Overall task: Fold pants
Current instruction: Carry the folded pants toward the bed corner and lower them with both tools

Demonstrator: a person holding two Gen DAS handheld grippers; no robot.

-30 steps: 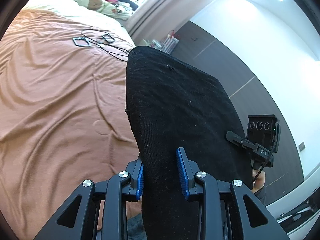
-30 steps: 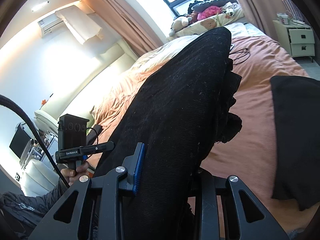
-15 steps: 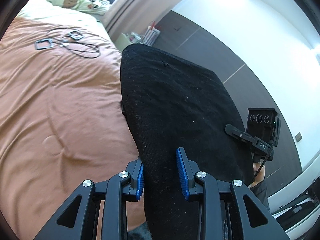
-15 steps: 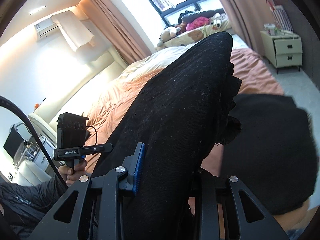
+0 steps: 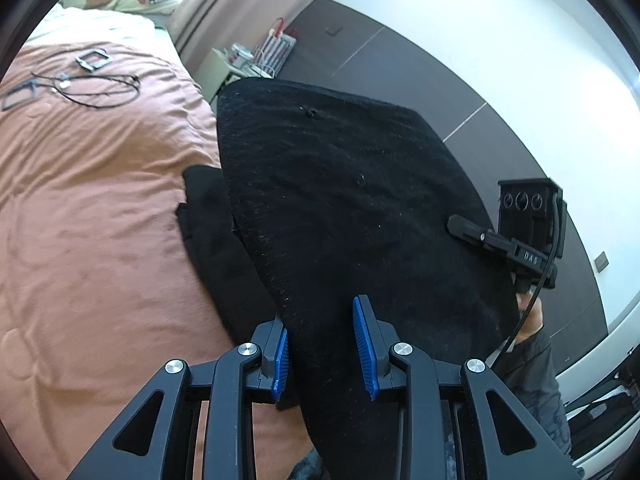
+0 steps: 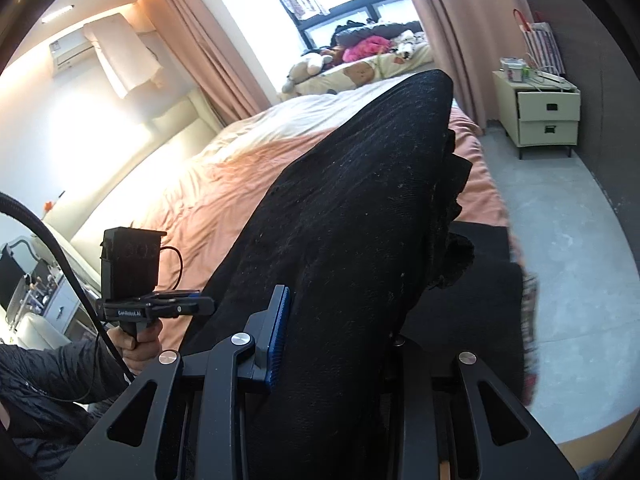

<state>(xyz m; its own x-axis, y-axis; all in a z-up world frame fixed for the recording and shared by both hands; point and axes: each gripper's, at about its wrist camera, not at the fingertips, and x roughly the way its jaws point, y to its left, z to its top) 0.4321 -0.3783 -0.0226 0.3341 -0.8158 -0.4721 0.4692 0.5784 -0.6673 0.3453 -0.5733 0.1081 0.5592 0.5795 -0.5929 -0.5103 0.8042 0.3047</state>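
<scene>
The black pants (image 5: pixel 352 200) are held taut above the pink bed (image 5: pixel 100 208), gripped at the bottom centre of each frame by the left claw (image 5: pixel 322 350) and the right claw (image 6: pixel 336 340).

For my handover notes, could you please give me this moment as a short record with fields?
setting: bedroom, bed with a pink cover
pants: black pants, lifted and stretched between both grippers, lower part on the bed edge
left gripper: shut on pants
right gripper: shut on pants; only its left pad shows
on bed: cables, far side
beside bed: nightstand
</scene>
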